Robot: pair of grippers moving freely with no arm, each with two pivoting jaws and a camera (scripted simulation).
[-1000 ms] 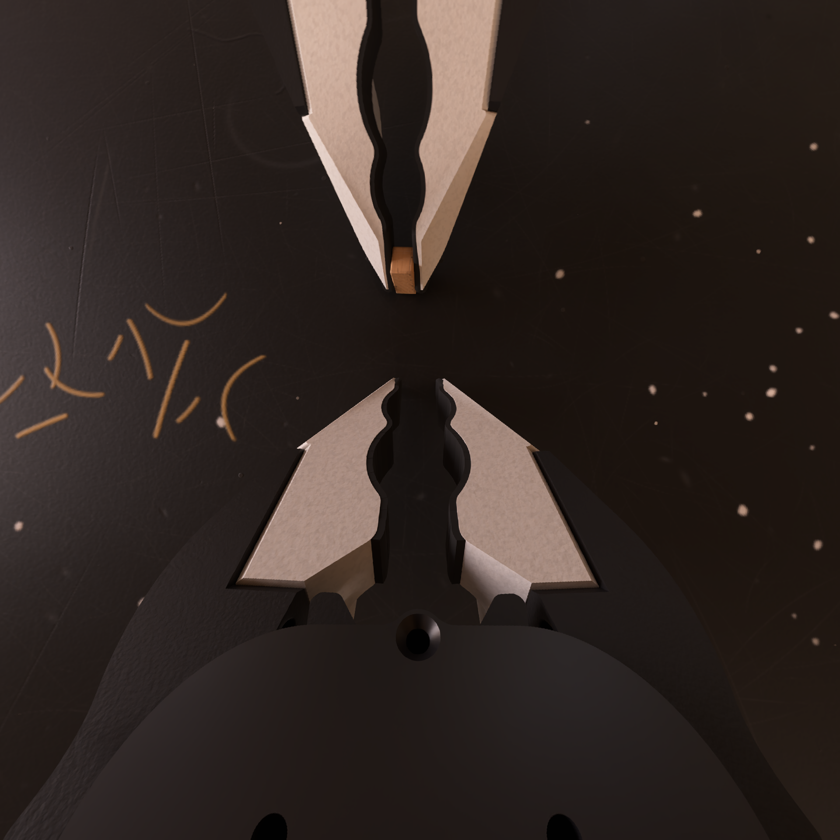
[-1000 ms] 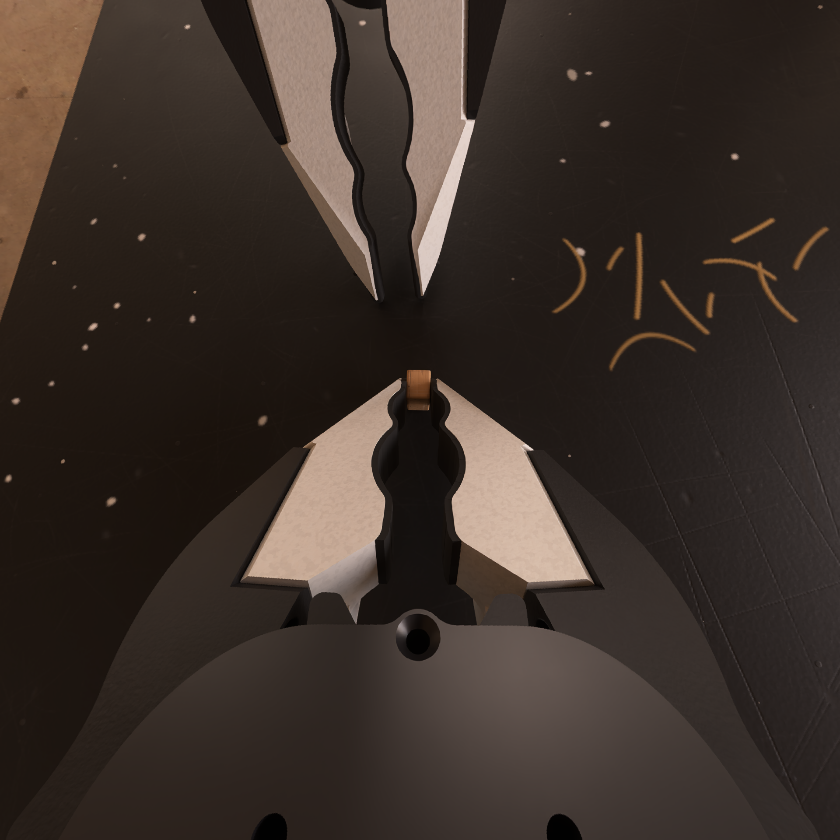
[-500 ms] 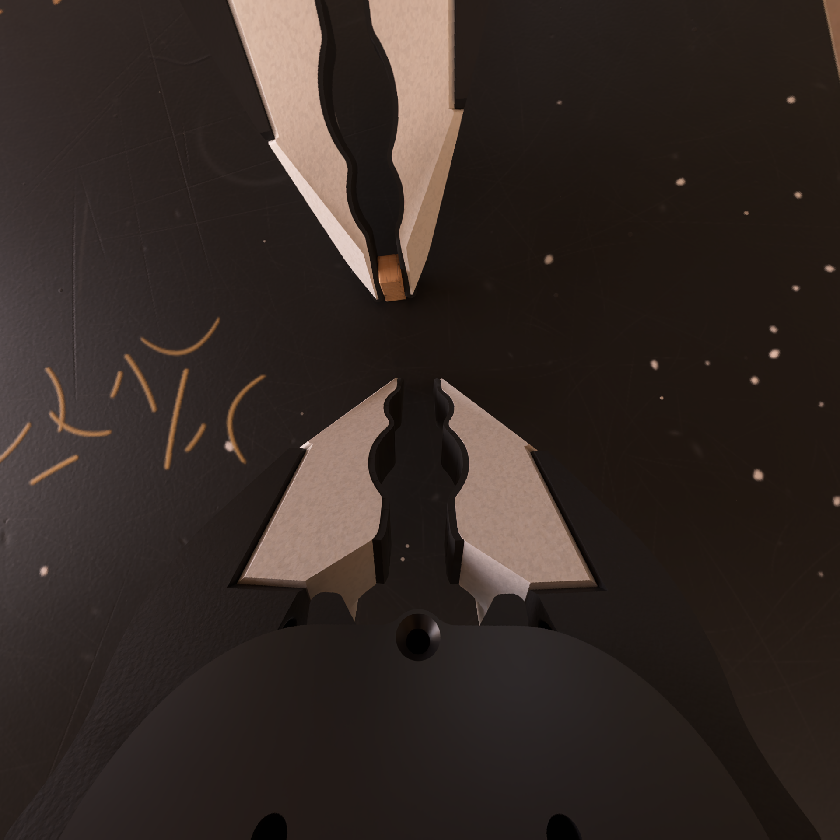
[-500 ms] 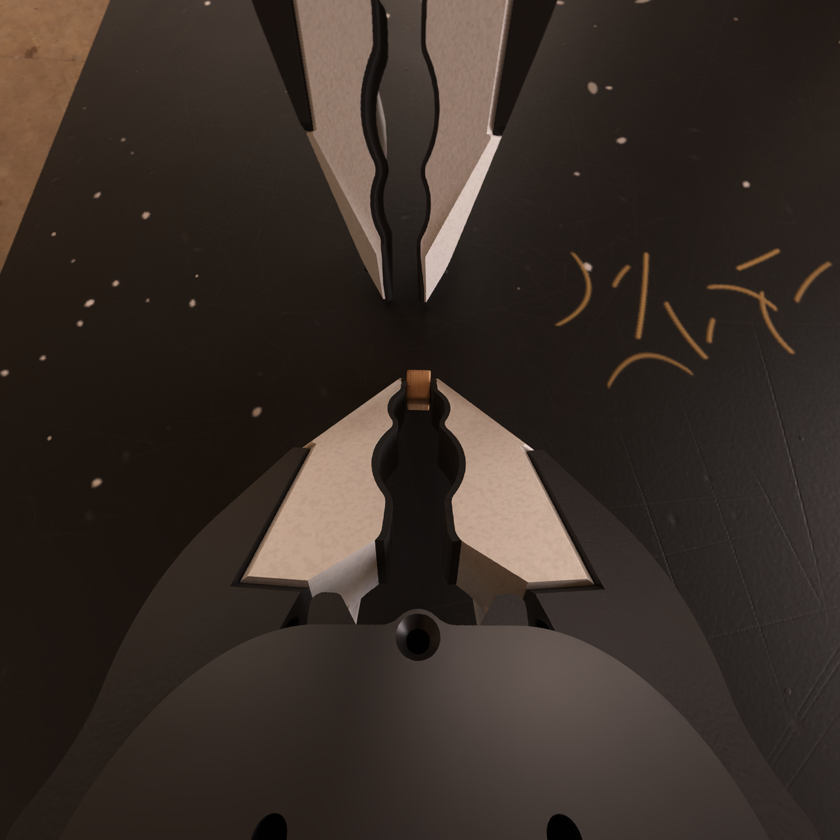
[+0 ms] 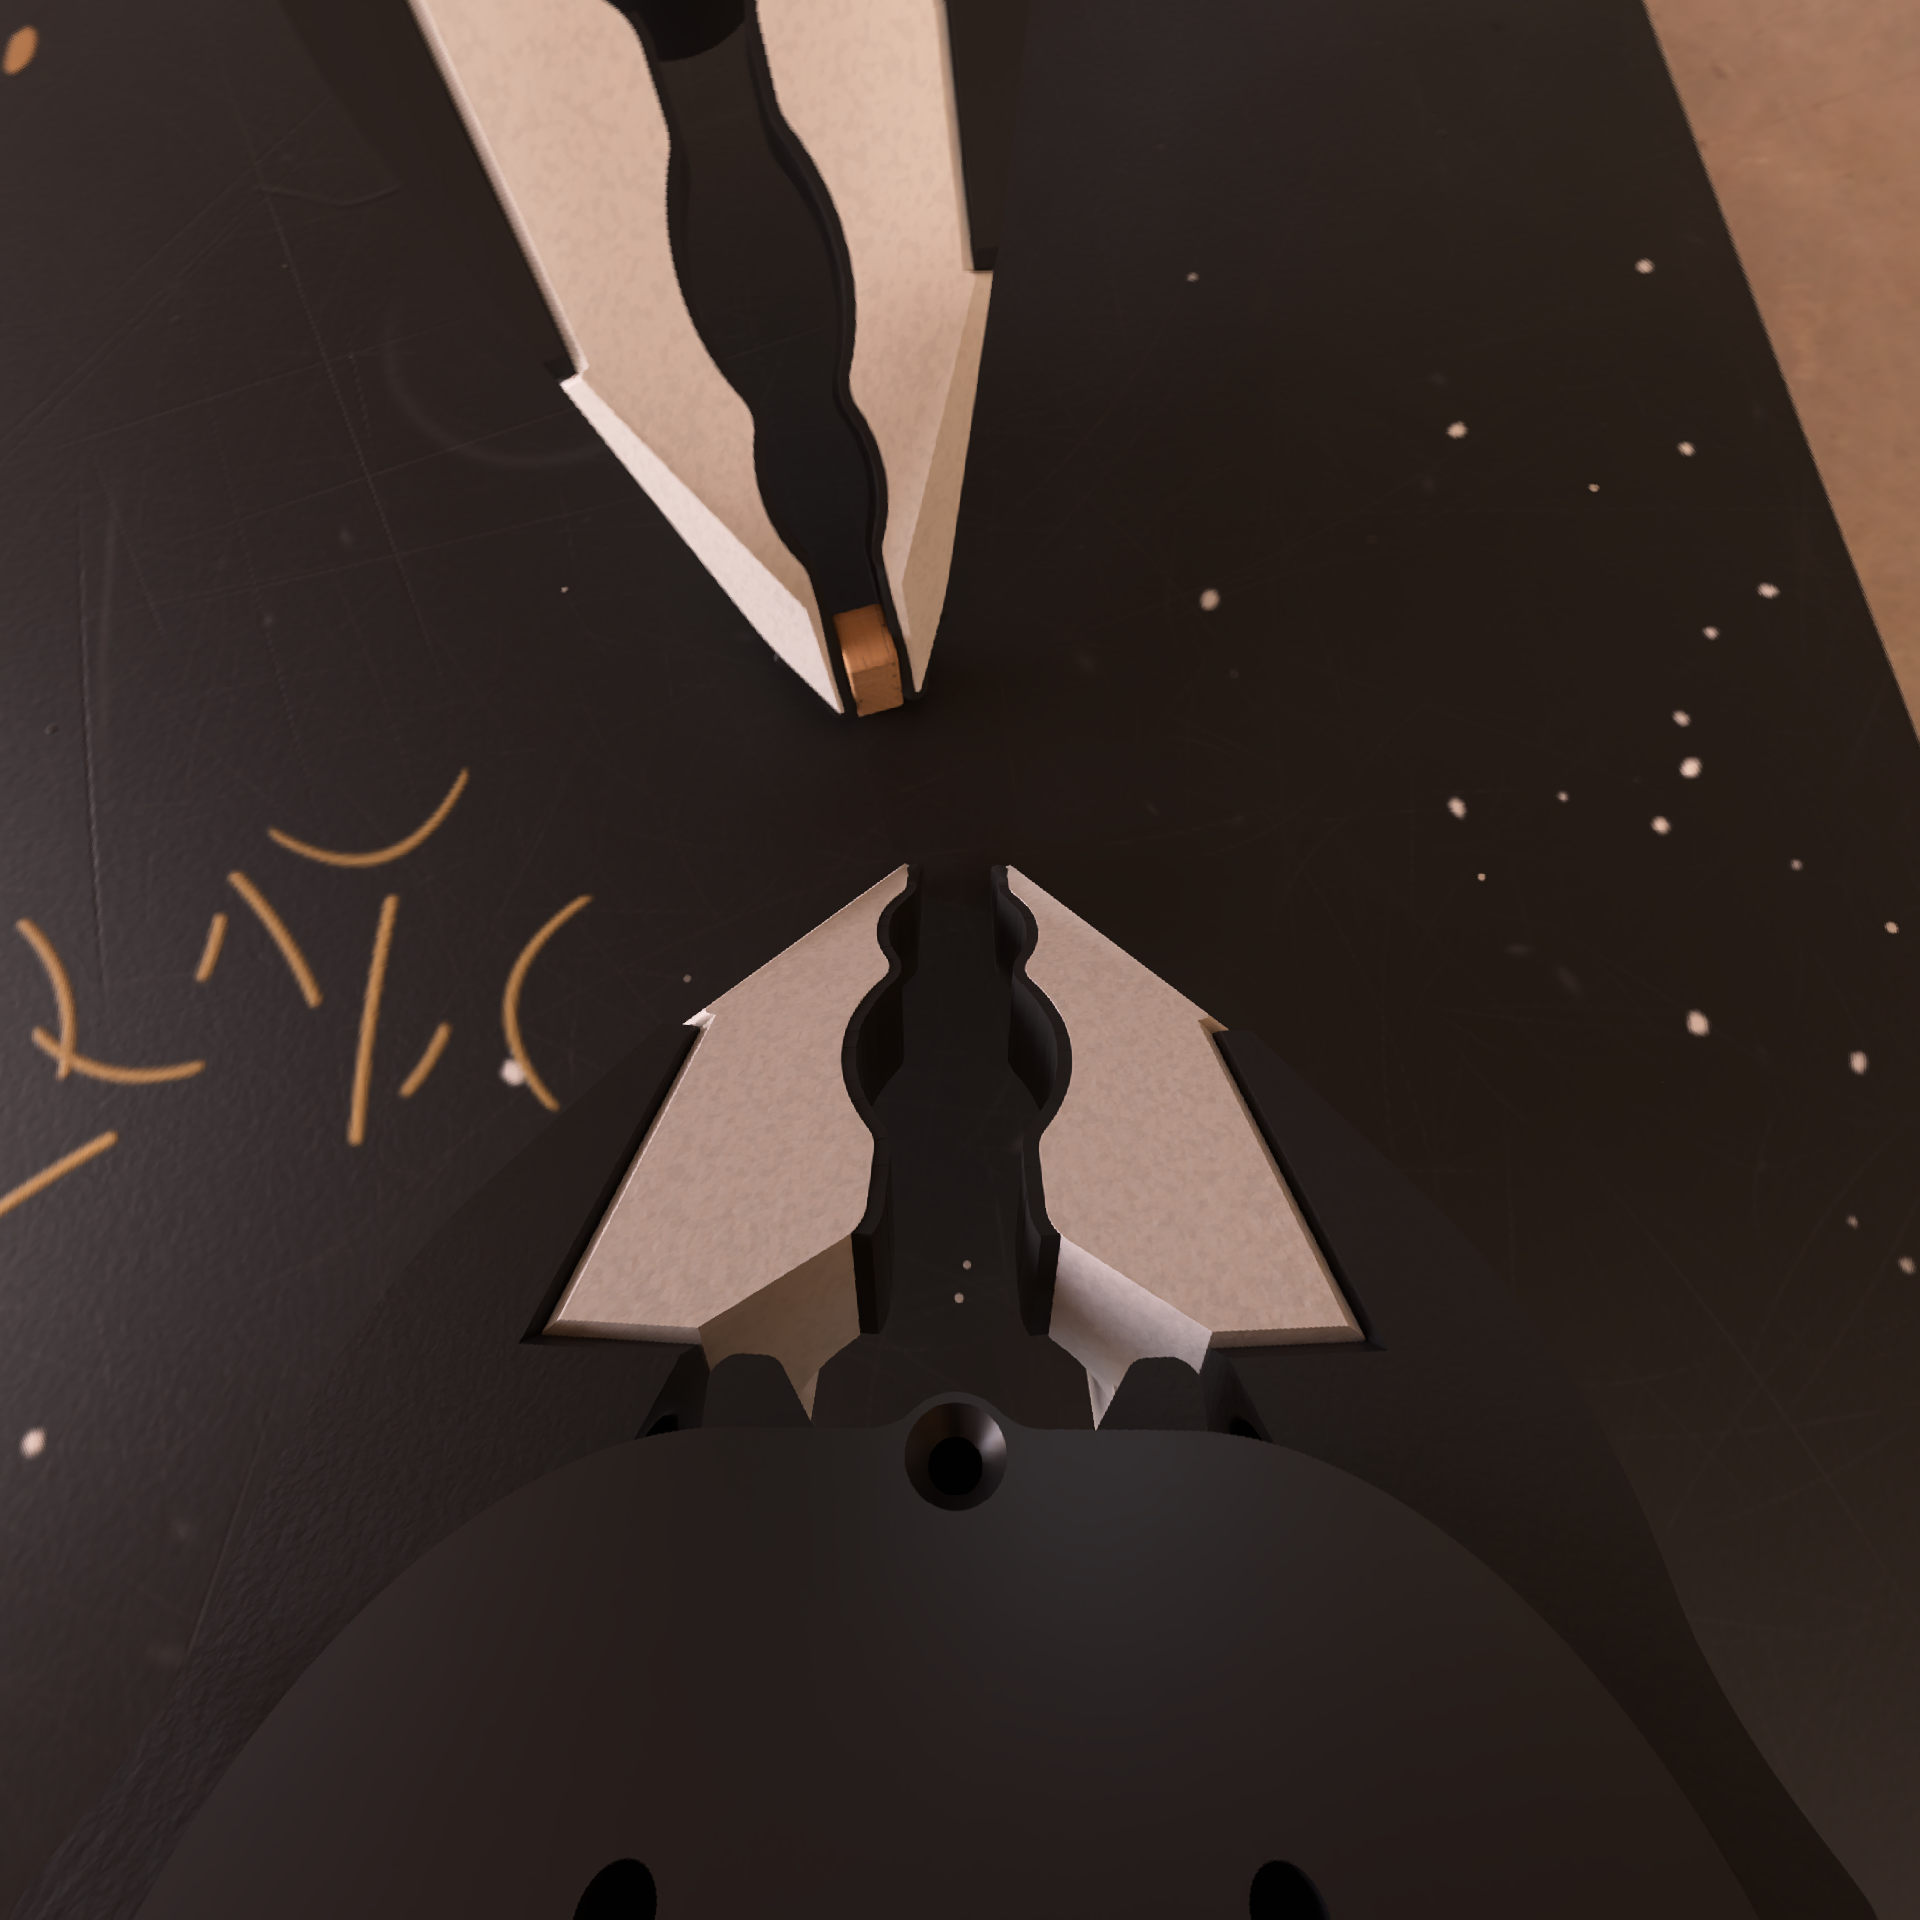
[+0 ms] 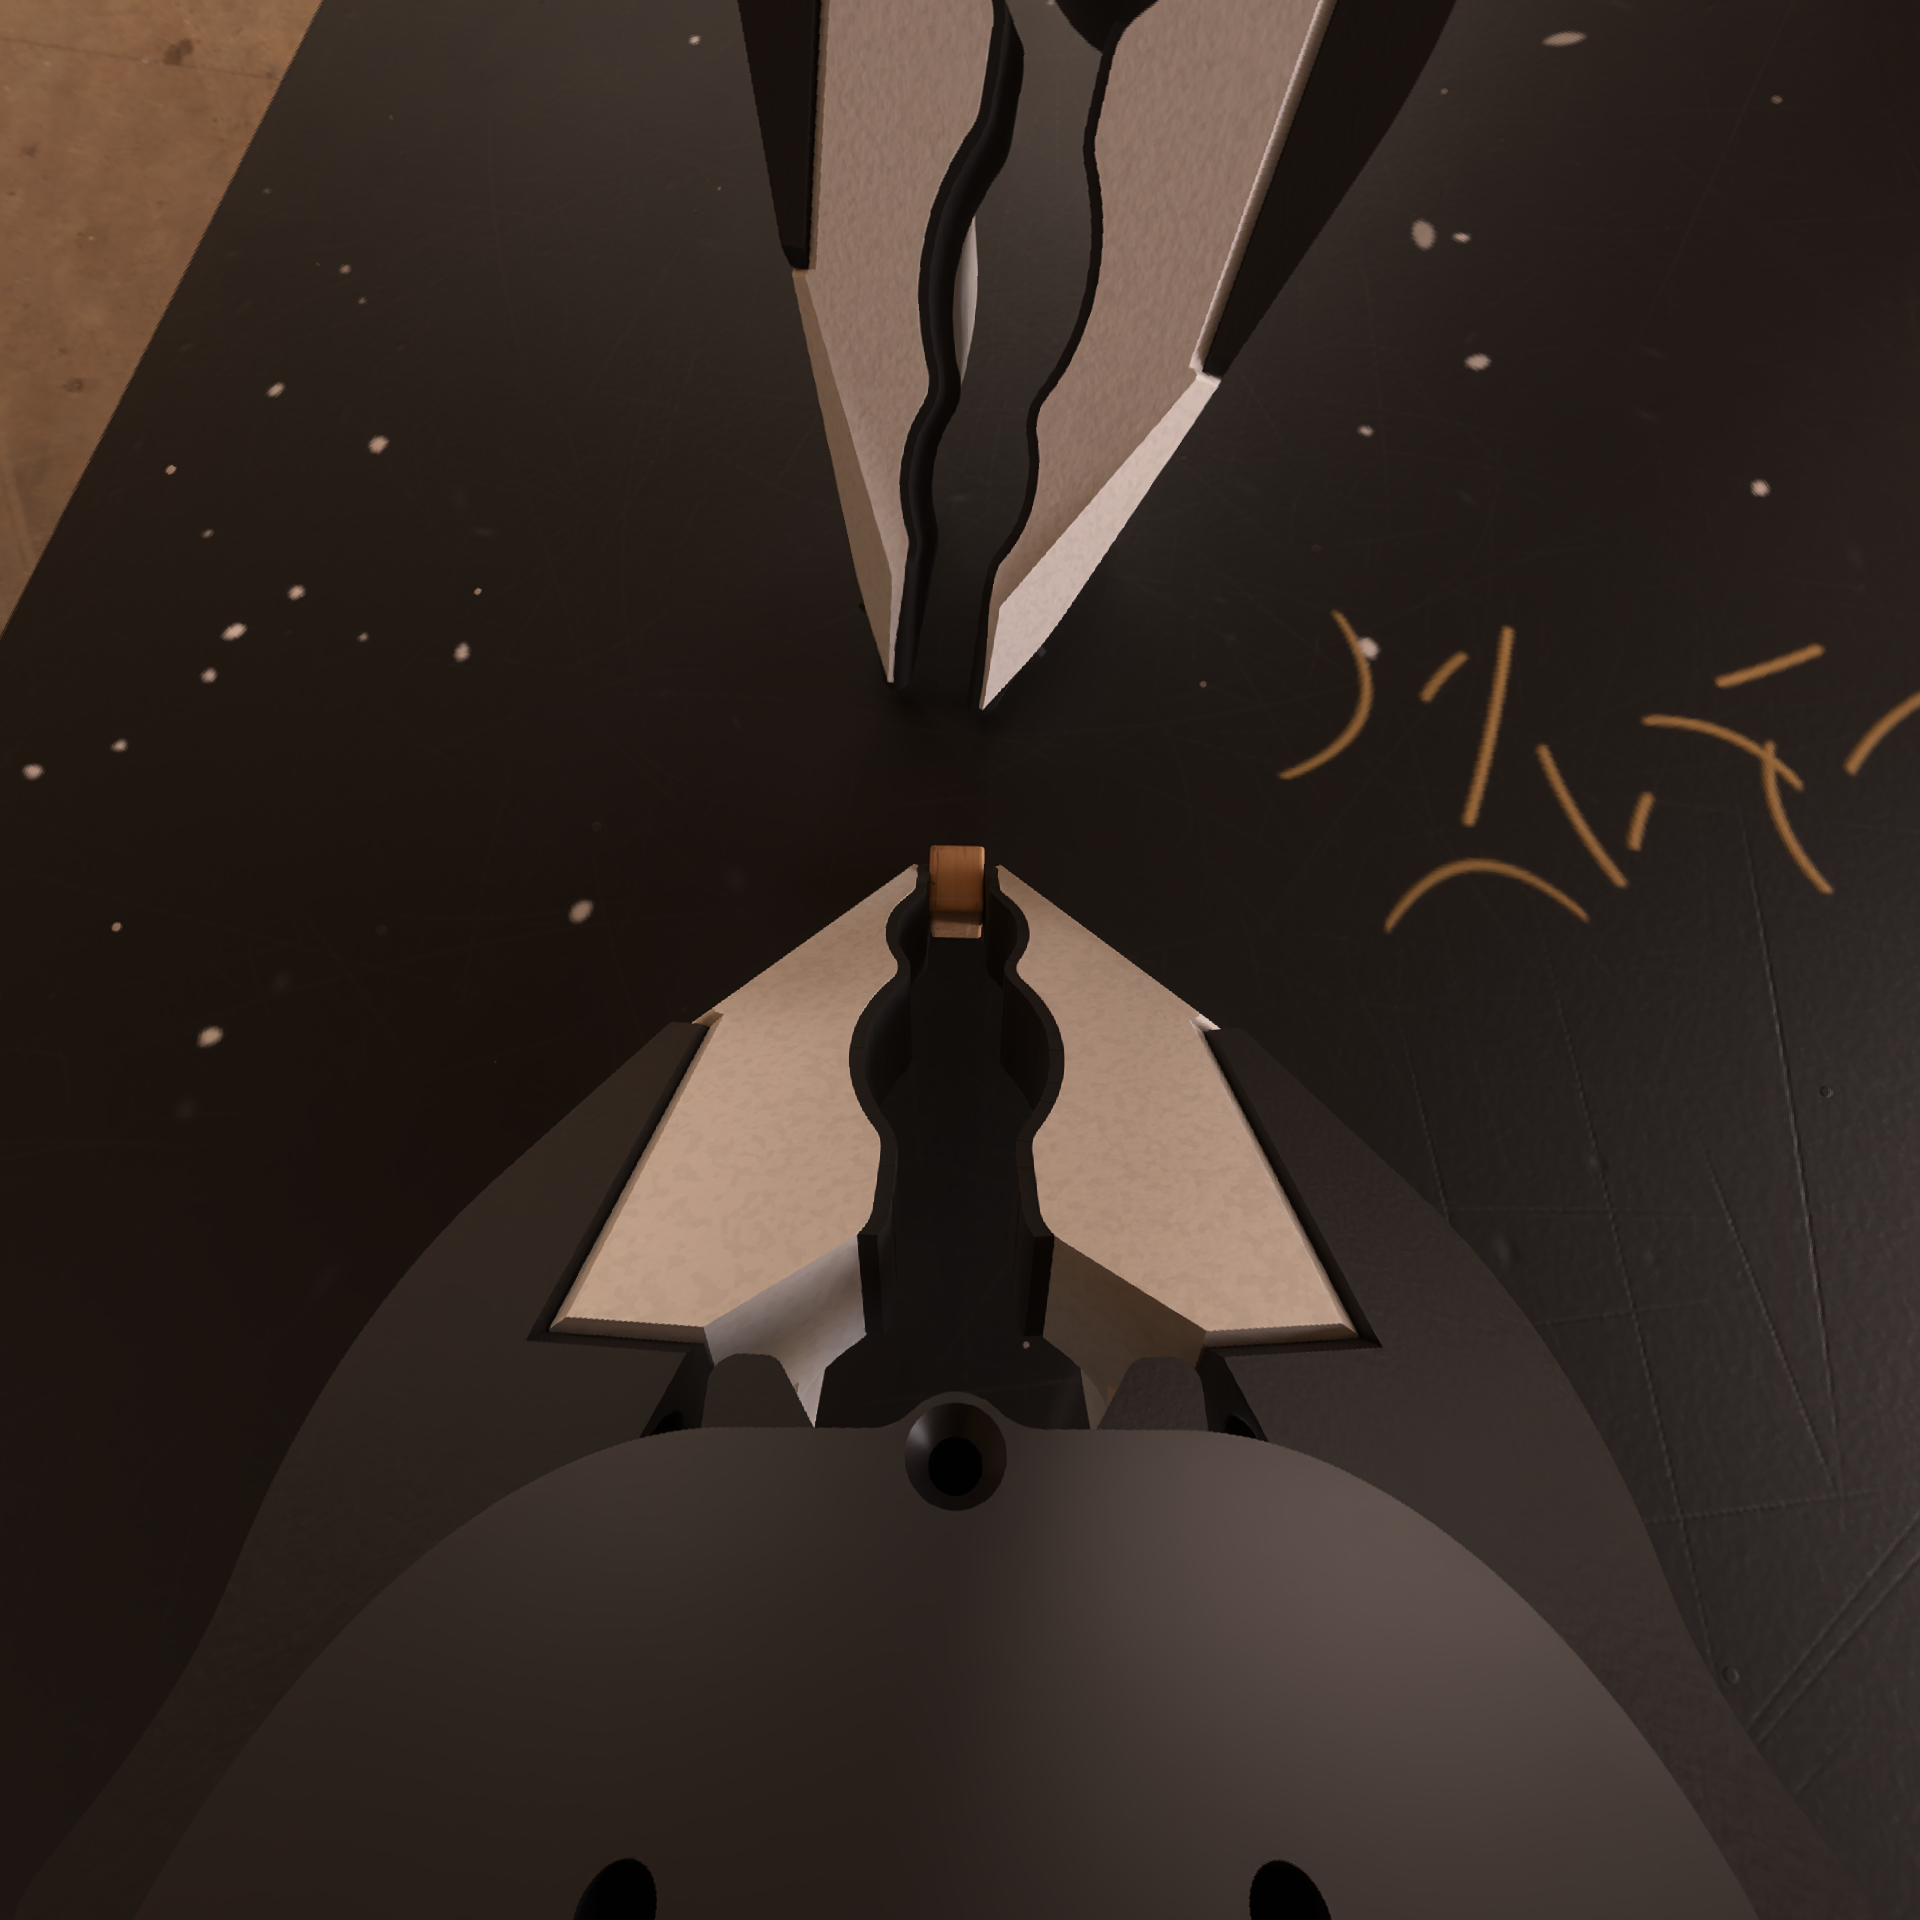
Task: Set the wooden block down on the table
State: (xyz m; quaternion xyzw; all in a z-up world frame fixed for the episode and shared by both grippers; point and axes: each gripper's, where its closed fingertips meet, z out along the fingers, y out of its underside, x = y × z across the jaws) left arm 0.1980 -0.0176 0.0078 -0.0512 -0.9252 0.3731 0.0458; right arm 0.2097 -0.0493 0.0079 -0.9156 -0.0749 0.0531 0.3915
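A small wooden block (image 6: 956,894) is pinched between the fingertips of my right gripper (image 6: 958,873), which is shut on it just above the black table (image 6: 520,935). In the left wrist view the same block (image 5: 868,660) shows at the tip of the right gripper (image 5: 875,707), which points toward me. My left gripper (image 5: 953,873) faces it tip to tip, a short gap away. Its fingers stand a narrow gap apart with nothing between them. It also shows in the right wrist view (image 6: 940,696).
Curled tan wood shavings (image 5: 364,987) lie on the table to one side of the grippers; they also show in the right wrist view (image 6: 1558,779). Pale specks (image 5: 1662,727) dot the other side. The table edge, with a tan surface beyond (image 6: 104,260), runs close by.
Both views have swung a little, so each gripper looks more tilted to the other. The table edge has come into the left wrist view. The block stays pinched in the right gripper.
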